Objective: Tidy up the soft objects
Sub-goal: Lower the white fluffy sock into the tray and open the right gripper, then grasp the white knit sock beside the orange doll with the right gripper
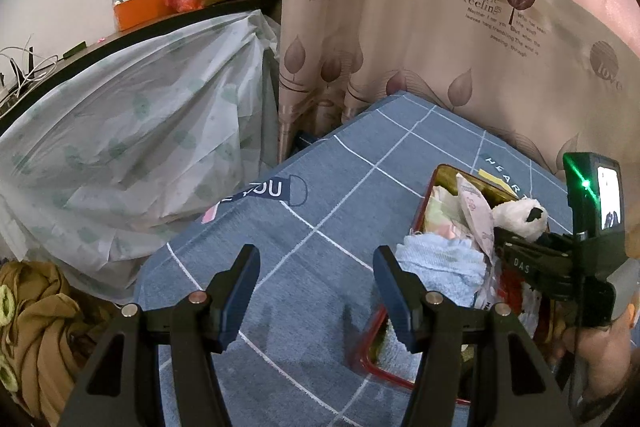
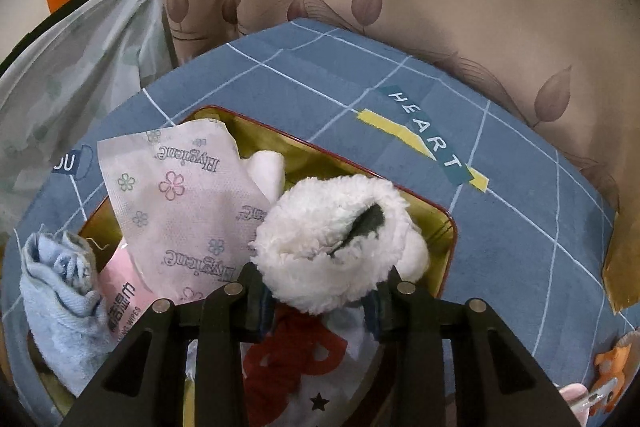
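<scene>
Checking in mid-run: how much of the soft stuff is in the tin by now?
Done: the blue towel, wipes packet and printed cloth sit in the red-rimmed tin. In hand: the right gripper has the white plush toy between its fingers over the tin. Left: releasing it. The left gripper is open, empty.

Fluffy white plush toy (image 2: pixel 332 247); glossy metal tin (image 2: pixel 446 227); terry cloth towel (image 2: pixel 60 291); matt woven bedsheet (image 1: pixel 320 195).
</scene>
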Tool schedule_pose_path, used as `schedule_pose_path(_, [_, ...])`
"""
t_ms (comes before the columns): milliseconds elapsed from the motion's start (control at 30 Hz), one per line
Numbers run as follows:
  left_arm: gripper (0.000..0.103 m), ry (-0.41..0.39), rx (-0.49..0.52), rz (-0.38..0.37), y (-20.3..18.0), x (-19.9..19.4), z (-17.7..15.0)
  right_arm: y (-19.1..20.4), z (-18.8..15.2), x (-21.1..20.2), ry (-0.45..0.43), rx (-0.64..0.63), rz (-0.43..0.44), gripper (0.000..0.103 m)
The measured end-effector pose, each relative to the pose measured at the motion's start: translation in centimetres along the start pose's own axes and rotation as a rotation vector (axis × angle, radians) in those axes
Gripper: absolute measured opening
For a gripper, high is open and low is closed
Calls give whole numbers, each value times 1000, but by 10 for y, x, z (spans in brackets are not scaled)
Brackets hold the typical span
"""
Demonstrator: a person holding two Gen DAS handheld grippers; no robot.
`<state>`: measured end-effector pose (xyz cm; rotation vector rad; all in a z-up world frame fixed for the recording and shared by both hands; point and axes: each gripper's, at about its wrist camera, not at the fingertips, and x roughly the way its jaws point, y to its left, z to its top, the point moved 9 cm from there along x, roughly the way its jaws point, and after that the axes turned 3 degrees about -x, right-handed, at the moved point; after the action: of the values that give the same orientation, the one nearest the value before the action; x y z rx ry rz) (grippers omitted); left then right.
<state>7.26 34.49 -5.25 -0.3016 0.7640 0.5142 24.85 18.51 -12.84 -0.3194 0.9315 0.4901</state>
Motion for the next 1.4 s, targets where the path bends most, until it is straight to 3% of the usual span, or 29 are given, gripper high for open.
schedule_pose_path(100, [60, -2, -2, -3, 0, 0, 0, -2, 1, -5, -9, 0, 1, 42])
schedule_pose_path(233, [60, -12, -2, -1, 0, -3, 0, -1, 3, -21, -47, -2, 10, 65])
schedule_pose_path(500, [60, -27, 8, -5, -4, -6, 2, 6, 2, -78, -135, -26, 32, 73])
schedule_pose_path(700, [60, -41, 18, -10, -7, -10, 2, -12, -29, -125, -189, 8, 42, 74])
schedule_pose_path(867, [60, -55, 35, -1, -11, -13, 2, -73, -70, -148, -186, 89, -44, 74])
schedule_pose_path(1200, [60, -87, 78, 9, -20, -19, 1, -243, -149, -169, -144, 363, -281, 75])
schedule_pose_path(1400, [60, -103, 106, 18, -26, -20, 0, -300, -184, -151, -75, 450, -310, 75])
